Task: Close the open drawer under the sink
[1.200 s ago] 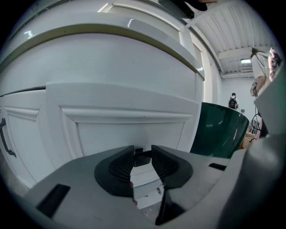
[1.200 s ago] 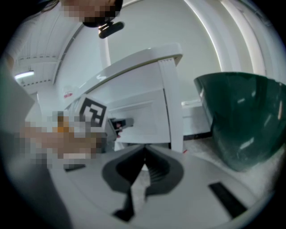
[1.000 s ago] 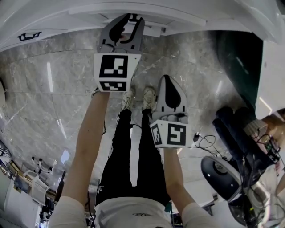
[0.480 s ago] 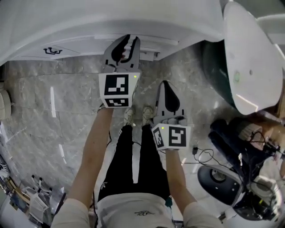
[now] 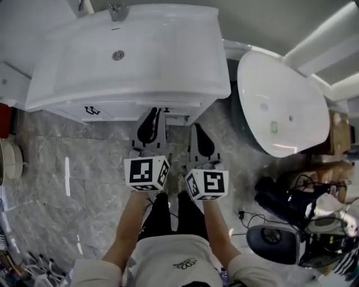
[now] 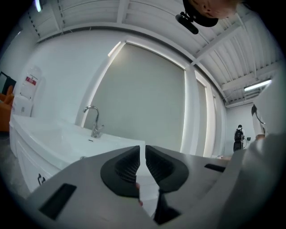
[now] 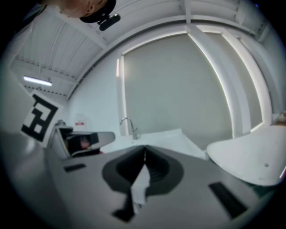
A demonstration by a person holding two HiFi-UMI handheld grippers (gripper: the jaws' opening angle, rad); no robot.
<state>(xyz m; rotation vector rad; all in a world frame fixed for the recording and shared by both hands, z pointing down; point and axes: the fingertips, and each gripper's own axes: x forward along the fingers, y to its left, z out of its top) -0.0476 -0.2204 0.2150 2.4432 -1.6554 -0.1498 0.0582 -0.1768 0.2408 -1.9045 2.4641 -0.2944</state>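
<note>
A white sink [image 5: 168, 61] with a chrome faucet [image 5: 116, 8] tops the vanity. Below its front rim the drawer front [image 5: 120, 111] shows as a white band with a black handle [image 5: 92, 110]; I cannot tell how far in it sits. In the head view my left gripper [image 5: 159, 111] points at that front, close to it. In the left gripper view my left gripper [image 6: 142, 148] has just been closing; a thin slit remains, nothing in it. My right gripper [image 5: 197, 126] hangs beside it. The right gripper view shows my right gripper [image 7: 144, 150] with tips together and nothing held.
A large white oval tub [image 5: 280, 106] stands right of the vanity. Black bags, cables [image 5: 280, 196] and a round black device [image 5: 272, 241] crowd the lower right floor. A red thing [image 5: 4, 120] sits at the left edge. A person [image 6: 239, 134] stands far off.
Both grippers have risen from near the floor to about sink height, staying side by side. The head view has pulled back, so the sink top now shows. The left jaws have narrowed.
</note>
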